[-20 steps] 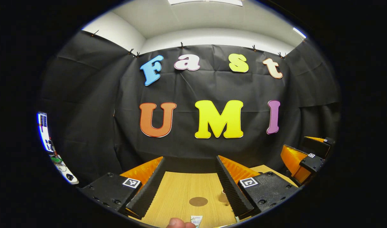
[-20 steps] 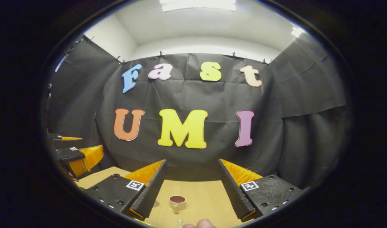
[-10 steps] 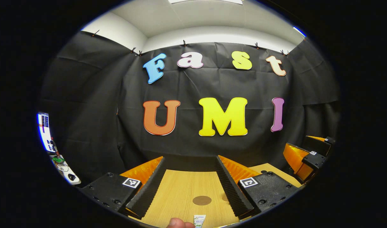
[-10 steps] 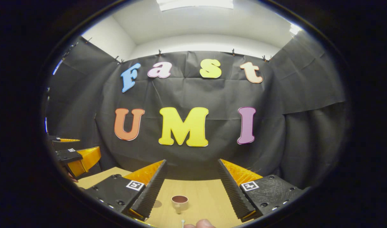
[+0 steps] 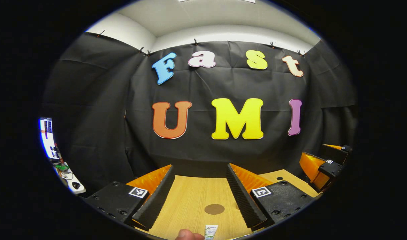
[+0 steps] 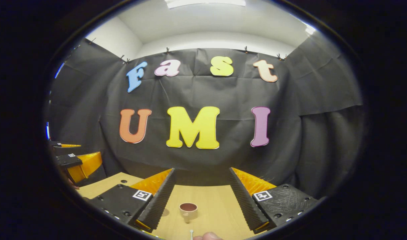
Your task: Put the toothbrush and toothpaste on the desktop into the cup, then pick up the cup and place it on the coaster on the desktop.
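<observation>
One cup (image 6: 188, 209) stood upright on the desk (image 6: 216, 206) between the fingers of your right tool (image 6: 201, 196), well short of them and touching neither. Its handle faced the camera. Inside, a dark interior was all that could be made out; contents could not be told.

One coaster (image 5: 214, 209), a flat brown disc, lay bare on the desk between the fingers of your left tool (image 5: 199, 195), nothing resting on it.

One toothpaste tube (image 5: 210, 231) lay at the bottom edge of the left gripper view, just nearer than the coaster and apart from it. One toothbrush (image 6: 191, 233) showed as a thin pale tip at the bottom edge of the right gripper view, just nearer than the cup and not in it.

Both tools were spread wide, gripping nothing.

A fingertip (image 5: 187, 235) of yours sat at the bottom edge of the left gripper view, and another (image 6: 208, 236) in the right gripper view.

The left gripper view caught your right tool far off at its right edge, plus a screen (image 5: 47, 138) and clutter at the far left. The right gripper view caught your left tool at its left edge.
</observation>
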Demonstrator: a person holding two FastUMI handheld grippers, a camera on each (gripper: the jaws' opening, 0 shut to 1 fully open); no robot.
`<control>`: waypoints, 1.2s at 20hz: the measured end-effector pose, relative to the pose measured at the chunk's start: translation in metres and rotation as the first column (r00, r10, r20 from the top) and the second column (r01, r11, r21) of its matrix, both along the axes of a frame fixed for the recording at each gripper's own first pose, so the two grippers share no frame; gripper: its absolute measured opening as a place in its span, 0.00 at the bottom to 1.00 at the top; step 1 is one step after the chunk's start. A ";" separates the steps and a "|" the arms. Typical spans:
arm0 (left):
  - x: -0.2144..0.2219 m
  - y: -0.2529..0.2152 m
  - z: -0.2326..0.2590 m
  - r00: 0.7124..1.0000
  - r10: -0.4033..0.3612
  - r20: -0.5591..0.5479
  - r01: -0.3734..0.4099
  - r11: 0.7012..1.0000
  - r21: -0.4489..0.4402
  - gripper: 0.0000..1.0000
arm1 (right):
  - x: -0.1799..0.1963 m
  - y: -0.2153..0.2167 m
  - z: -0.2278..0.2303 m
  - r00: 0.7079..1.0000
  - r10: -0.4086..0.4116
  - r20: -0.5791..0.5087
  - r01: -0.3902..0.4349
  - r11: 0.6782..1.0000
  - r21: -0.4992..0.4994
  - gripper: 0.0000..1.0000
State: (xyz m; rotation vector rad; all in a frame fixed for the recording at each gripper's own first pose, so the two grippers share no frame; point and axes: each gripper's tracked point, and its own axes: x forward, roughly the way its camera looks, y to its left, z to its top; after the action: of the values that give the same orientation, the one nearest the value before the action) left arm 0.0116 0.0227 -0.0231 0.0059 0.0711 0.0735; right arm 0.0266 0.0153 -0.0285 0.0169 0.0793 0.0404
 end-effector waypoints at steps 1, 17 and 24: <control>0.000 0.000 -0.005 1.000 0.000 -0.011 0.000 1.000 0.002 0.98 | 0.000 -0.001 -0.005 1.000 0.003 -0.016 -0.003 1.000 -0.001 0.98; -0.038 -0.031 -0.152 0.917 -0.092 -0.388 0.093 0.996 -0.016 0.98 | -0.024 -0.005 -0.147 0.912 0.043 -0.408 -0.059 0.998 -0.026 0.95; -0.069 -0.036 -0.219 0.798 -0.127 -0.590 0.105 0.992 -0.071 0.98 | -0.040 0.004 -0.217 0.807 0.070 -0.587 -0.112 0.993 -0.036 0.95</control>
State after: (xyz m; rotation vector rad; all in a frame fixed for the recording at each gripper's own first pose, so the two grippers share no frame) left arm -0.0578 -0.0132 -0.2420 -0.0016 0.7064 -0.0569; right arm -0.0137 0.0188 -0.2457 -0.0454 0.7064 0.1290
